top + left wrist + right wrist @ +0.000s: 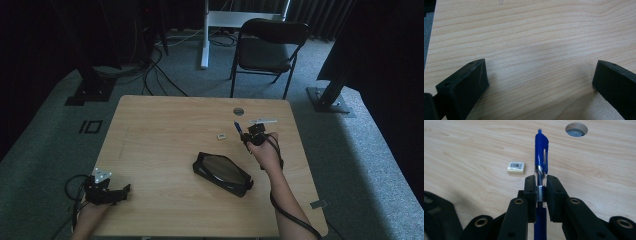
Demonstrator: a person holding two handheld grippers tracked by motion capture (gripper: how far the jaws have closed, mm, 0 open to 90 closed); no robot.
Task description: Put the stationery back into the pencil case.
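Between right tongs [541, 186]: one pen [540, 157]; one eraser [516, 168]

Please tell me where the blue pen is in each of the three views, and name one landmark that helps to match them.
High view: the blue pen is right of centre, held in the right tool.
Left gripper view: bare wooden table between the open jaws of the left tool.
Right gripper view: the pen stands at centre, clamped between the jaws.
Shared landmark: the small white eraser, lying left of the pen.
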